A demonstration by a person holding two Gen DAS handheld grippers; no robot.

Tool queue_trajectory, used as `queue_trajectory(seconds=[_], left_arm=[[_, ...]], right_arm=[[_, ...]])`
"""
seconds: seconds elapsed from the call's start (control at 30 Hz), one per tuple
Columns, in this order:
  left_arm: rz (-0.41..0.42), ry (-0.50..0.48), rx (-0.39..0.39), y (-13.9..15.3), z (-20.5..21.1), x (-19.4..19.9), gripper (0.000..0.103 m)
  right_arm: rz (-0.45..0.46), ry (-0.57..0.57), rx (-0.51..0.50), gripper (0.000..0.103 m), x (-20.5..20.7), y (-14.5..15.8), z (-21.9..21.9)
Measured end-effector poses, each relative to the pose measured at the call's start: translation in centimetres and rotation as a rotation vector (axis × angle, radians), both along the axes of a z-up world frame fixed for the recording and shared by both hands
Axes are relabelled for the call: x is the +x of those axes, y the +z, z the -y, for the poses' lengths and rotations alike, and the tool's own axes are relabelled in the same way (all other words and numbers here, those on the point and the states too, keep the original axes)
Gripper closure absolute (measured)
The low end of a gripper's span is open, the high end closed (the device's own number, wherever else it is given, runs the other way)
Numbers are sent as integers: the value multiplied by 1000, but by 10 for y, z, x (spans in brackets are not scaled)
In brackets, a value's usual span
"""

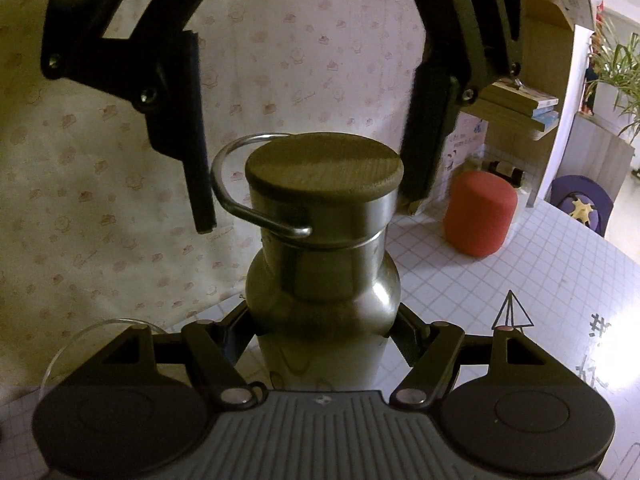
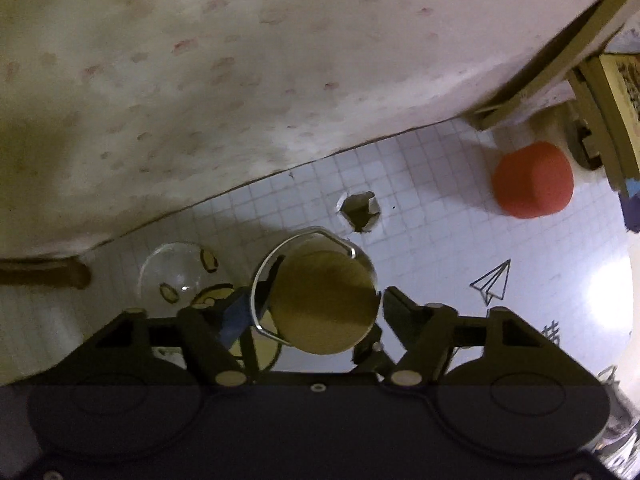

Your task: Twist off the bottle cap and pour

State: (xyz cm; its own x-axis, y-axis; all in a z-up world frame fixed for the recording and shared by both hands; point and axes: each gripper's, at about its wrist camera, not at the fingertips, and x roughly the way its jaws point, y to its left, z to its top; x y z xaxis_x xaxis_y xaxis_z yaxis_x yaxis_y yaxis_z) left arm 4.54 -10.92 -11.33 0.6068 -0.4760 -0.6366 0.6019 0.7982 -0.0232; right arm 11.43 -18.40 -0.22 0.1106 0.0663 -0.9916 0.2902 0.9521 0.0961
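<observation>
A stainless steel bottle stands upright on the white gridded table. My left gripper is shut on its body just below the shoulder. Its cap is on, steel with a flat brownish top and a wire loop handle on the left side. My right gripper comes down from above, open, one finger on each side of the cap; the loop lies between the left finger and the cap. From above, the cap sits between the right gripper's fingers. A clear glass stands left of the bottle.
A red cylinder stands at the back right of the table. A patterned cloth hangs behind. A wooden shelf with books is at the right. The table cover has a torn hole behind the bottle.
</observation>
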Motion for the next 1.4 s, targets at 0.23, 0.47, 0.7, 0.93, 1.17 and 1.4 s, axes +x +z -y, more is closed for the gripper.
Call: queue_trajectory(seconds=[0.23,0.47,0.7,0.93,1.17,1.4], left_arm=[[-1,2,3,2,-4,-3,33],[-1,4,3,2,-3,-5,33],[-4,3,5,2,-2,-5,33],[-4,2,4,1,-2,-6,33],[-4,1,4,2,-2,-7,33],[5,-5,4,1,-2,-10,33]], right_arm=[[18,138,-8,37,0,0,-3],[20,338,-13,37,1,1,-9],[-3,541,-19,37,4,0,-18],[-13,768,-44,37,1,1,-31],[3,987,-84,37,-8,2,-41],[23,1242,-195,38,-27,4,-56]])
